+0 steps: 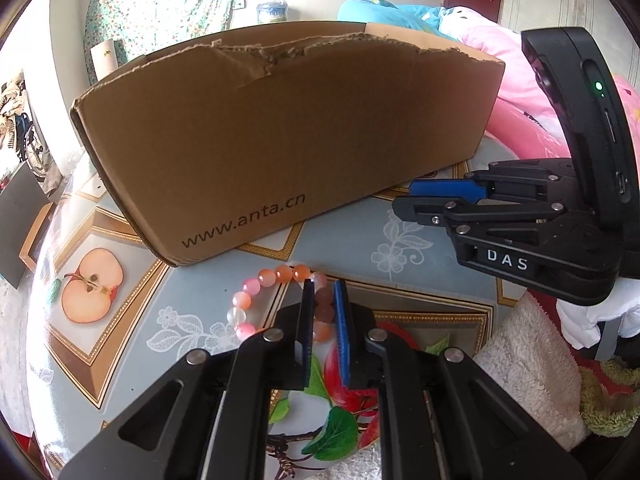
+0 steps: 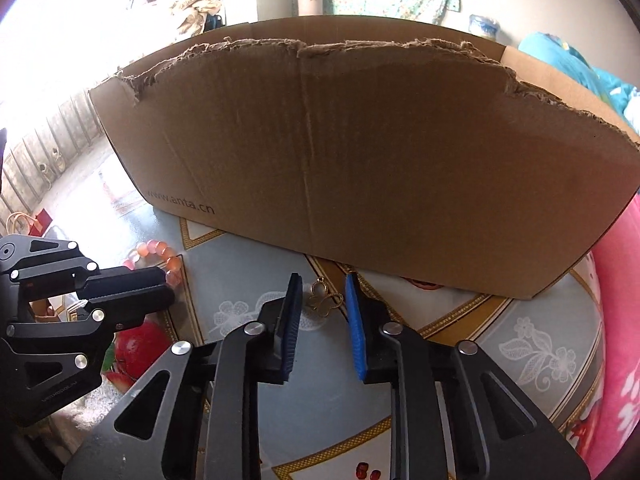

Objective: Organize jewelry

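Bracelet (image 1: 256, 304) is sitting clenched in left gripper (image 1: 323, 292) before box (image 1: 288, 128); right gripper (image 2: 320, 292), unclenched, is straddling pendant (image 2: 323, 301) beside it: pinch squarely, lift gently.

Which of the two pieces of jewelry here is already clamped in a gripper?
The pink and orange bead bracelet: the left gripper is shut on its beads. The small gold pendant lies on the tablecloth between the right gripper's fingers, and they do not touch it.
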Available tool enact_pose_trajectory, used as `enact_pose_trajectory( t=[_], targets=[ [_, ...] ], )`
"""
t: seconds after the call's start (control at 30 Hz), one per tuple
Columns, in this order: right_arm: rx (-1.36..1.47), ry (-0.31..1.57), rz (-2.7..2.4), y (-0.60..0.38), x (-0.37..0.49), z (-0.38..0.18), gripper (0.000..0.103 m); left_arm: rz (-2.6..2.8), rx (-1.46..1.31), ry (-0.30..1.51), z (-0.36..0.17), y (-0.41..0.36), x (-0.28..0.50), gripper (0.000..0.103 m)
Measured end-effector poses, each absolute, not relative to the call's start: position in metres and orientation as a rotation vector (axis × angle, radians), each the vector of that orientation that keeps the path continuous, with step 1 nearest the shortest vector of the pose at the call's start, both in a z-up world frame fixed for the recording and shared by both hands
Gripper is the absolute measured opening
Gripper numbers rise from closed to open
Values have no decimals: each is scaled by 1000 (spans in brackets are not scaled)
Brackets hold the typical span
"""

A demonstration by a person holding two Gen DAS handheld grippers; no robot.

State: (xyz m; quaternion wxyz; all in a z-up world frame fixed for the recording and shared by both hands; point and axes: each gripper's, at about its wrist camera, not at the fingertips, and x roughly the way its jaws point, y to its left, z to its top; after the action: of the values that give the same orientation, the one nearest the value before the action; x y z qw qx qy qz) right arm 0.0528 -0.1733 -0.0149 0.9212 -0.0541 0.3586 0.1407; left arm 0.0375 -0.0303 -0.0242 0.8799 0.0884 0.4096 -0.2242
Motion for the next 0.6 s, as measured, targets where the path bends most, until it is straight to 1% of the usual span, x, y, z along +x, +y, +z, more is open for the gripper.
enact_pose_trajectory(
  t=[0.6],
  targets=[
    [35, 809, 319, -194, 17, -15, 14, -468, 181, 852, -24, -29, 36, 10]
  ],
)
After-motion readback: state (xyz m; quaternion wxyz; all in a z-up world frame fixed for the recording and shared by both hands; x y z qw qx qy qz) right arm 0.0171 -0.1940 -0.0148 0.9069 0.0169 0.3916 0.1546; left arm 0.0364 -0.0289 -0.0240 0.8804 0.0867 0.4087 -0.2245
